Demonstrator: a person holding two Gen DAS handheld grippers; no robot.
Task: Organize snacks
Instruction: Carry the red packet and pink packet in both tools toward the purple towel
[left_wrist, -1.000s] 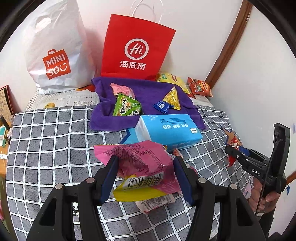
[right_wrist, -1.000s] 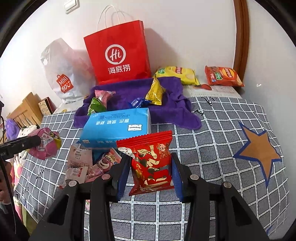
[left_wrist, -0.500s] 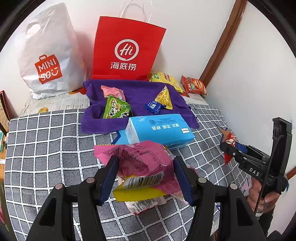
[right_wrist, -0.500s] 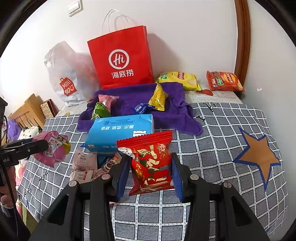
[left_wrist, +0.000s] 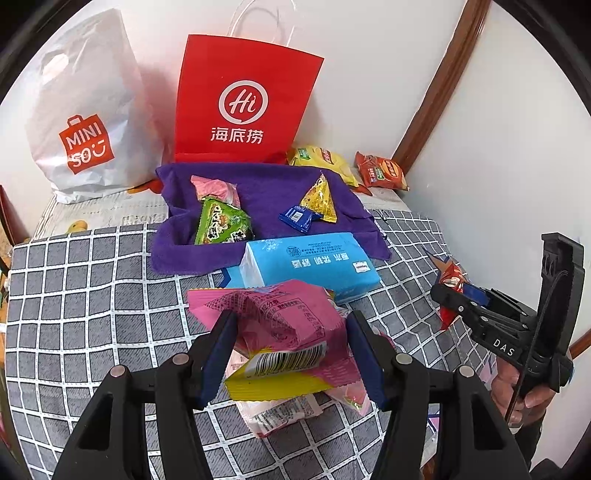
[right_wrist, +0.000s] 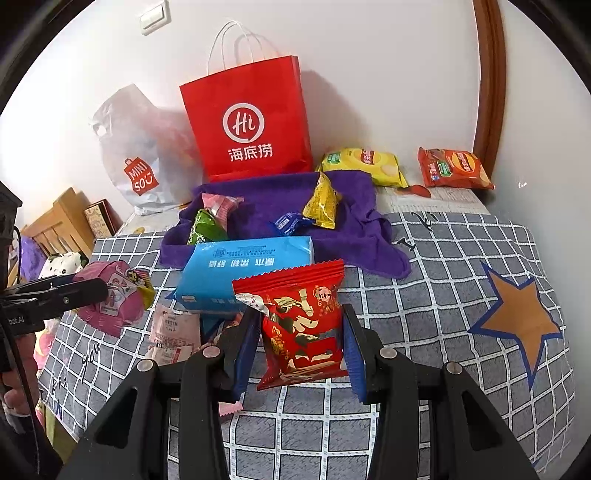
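Two snack packets held above the checked bedspread
Left gripper (left_wrist: 291, 350) pinches a pink packet (left_wrist: 280, 325); right gripper (right_wrist: 299, 343) pinches a red packet (right_wrist: 303, 325).

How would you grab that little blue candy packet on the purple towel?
The small blue packet lies flat on the purple towel, touching the yellow triangle snack on its right. I'd probably come from above and pinch its puffy middle across the narrow width, fingers front and back, since the crimped ends are thin and that neighbour crowds one side.

Crumpled pink snack pack (left_wrist: 284, 325) and upright red snack pack (right_wrist: 303, 325), both gripped.
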